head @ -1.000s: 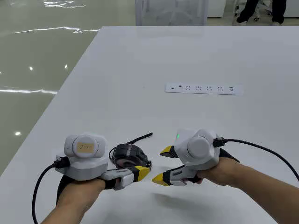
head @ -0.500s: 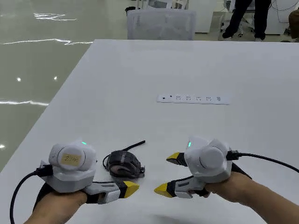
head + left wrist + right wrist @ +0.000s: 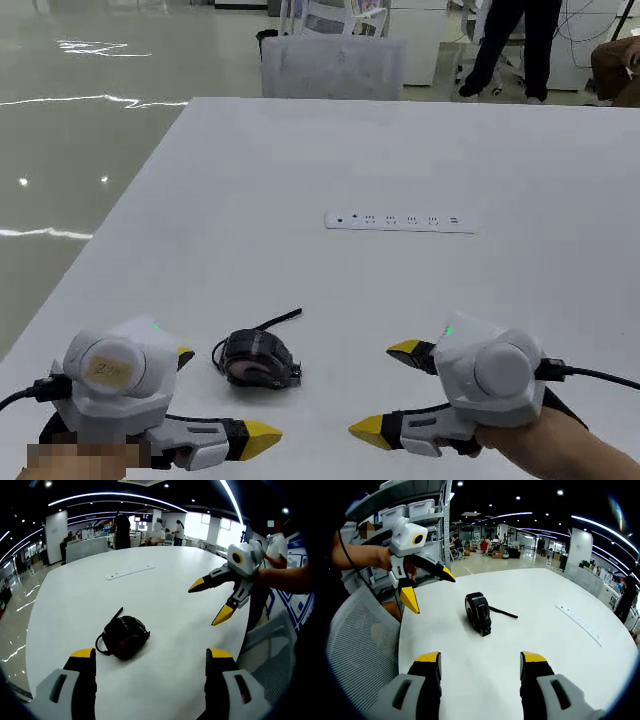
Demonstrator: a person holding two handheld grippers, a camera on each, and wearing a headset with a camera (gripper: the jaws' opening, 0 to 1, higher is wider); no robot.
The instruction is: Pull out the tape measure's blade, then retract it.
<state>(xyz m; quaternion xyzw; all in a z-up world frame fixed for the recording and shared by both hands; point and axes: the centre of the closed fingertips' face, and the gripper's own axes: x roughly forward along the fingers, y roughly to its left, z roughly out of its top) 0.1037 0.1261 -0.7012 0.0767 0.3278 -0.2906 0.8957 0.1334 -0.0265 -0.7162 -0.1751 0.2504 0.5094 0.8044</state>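
Office floor (image 3: 80, 150) is gleaming behind a big white table (image 3: 300, 170); a grey chair (image 3: 333, 66) is sitting at its far edge, people (image 3: 510, 45) standing beyond. Both claws are hovering over the near end of the table, touching nothing. Left claw (image 3: 223, 394) is pointing right, jaws spread wide, nothing between them. Right claw (image 3: 385, 389) is pointing left, jaws likewise wide apart and empty. Their yellow tips are facing each other across a gap. White power strip (image 3: 400, 221) is lying flat well ahead of both claws, more on the right claw's side. Tape measure (image 3: 258, 358) is resting on the table just past the left claw's tips, well apart from the right claw, blade wound in. Its black strap (image 3: 280, 320) is trailing away from both claws toward the power strip. Left gripper view: tape measure is lying ahead, nearer the left jaw than the right. Right gripper view: it is sitting dead ahead, centred between the jaws, with the left claw showing off to its left, jaws gaping.
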